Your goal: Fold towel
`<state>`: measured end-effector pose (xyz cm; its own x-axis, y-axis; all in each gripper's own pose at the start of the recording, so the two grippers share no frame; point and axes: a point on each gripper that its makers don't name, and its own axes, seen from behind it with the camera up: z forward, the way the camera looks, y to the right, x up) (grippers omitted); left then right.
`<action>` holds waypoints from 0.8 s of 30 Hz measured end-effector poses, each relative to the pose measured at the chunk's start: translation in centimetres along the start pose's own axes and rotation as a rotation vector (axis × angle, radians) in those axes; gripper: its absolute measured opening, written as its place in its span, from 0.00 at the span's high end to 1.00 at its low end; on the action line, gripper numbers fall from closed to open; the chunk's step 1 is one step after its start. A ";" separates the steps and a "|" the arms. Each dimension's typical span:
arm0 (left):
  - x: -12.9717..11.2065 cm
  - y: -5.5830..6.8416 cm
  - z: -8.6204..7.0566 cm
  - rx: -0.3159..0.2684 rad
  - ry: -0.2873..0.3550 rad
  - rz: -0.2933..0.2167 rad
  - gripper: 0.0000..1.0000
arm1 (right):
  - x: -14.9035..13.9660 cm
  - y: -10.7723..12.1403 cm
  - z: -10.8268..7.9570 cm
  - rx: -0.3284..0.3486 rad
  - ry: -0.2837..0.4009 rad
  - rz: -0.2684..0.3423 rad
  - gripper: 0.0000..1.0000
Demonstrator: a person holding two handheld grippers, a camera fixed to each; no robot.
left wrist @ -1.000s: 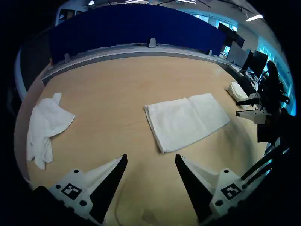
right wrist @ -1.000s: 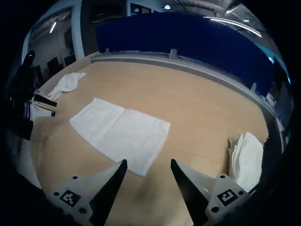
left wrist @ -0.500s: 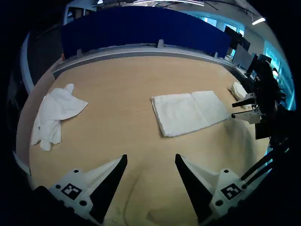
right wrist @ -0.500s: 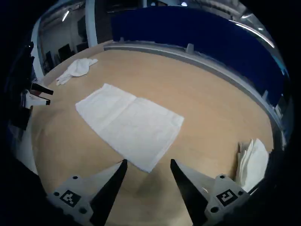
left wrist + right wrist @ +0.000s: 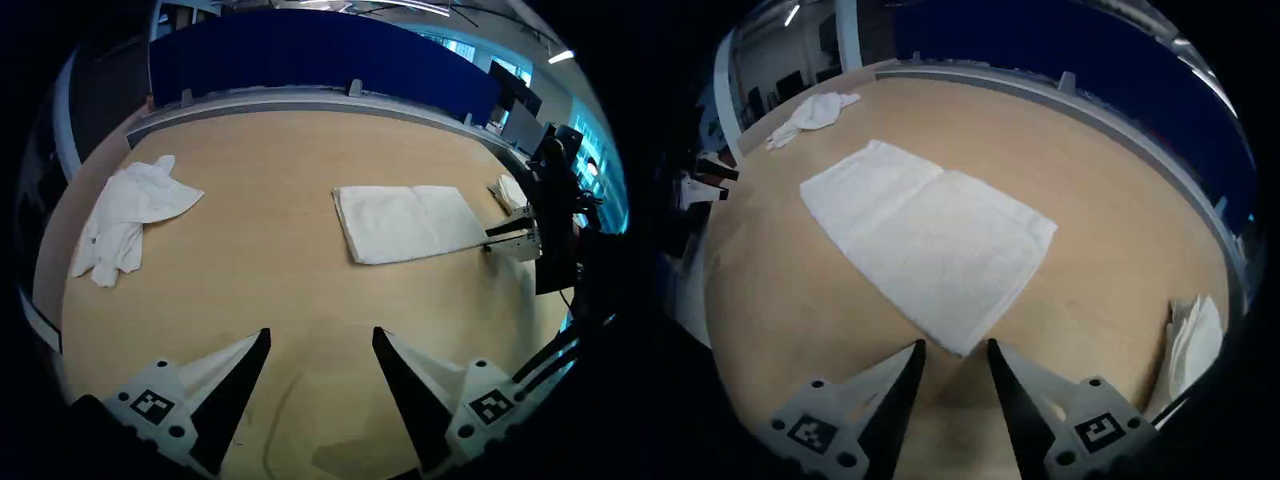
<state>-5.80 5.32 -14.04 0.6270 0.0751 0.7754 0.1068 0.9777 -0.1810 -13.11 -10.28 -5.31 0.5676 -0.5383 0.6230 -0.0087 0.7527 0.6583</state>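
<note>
White crumpled cloth (image 5: 128, 216) well ahead and left of the left gripper (image 5: 320, 352), on pale wood table (image 5: 264, 264). Flat folded towel (image 5: 408, 222) ahead and right of those fingers, well apart from them. Farther right, right gripper (image 5: 954, 346) at the towel's end, with a small folded stack (image 5: 509, 192) just beyond. Left fingers spread wide and empty over bare wood. Right fingers at a narrow gap, not closed, towel's near corner right at the tips; contact unclear.

Beyond the work
A blue divider (image 5: 320, 48) is lining the desk's (image 5: 264, 256) far edge; a crumpled cloth (image 5: 132, 208) is lying near one end.
</note>
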 end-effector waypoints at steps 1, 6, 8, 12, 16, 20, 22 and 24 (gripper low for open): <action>-0.1 0.0 0.0 0.000 0.000 0.000 0.06 | 0.0 0.1 0.0 -0.002 0.001 -0.001 0.52; -0.3 -0.1 -0.2 -0.002 -0.002 0.001 0.06 | 0.1 0.2 0.2 -0.004 0.004 0.001 0.71; -0.3 -0.2 -0.2 -0.002 -0.002 0.001 0.06 | 0.1 0.1 0.2 -0.001 0.003 0.001 0.74; -0.4 -0.3 -0.3 -0.003 -0.003 -0.003 0.06 | 0.1 -0.1 0.2 0.004 -0.001 -0.001 0.81; -0.3 -0.2 -0.4 -0.004 -0.003 -0.003 0.06 | 0.4 -0.2 0.1 0.005 0.001 -0.005 0.89; -0.1 -0.1 -0.4 -0.004 0.000 0.002 0.06 | 1.0 -0.1 0.0 -0.002 0.010 -0.013 0.90; 0.0 -0.1 -0.5 -0.005 0.002 0.003 0.06 | 1.5 0.1 -0.3 -0.007 0.019 -0.015 0.90; 0.2 -0.1 -0.5 -0.006 0.004 0.002 0.06 | 2.0 0.2 -0.5 -0.012 0.029 -0.016 0.90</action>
<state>-5.30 5.17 -14.21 0.6304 0.0759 0.7726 0.1103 0.9763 -0.1859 -11.54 -11.01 -4.11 0.5914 -0.5391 0.5997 0.0102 0.7486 0.6629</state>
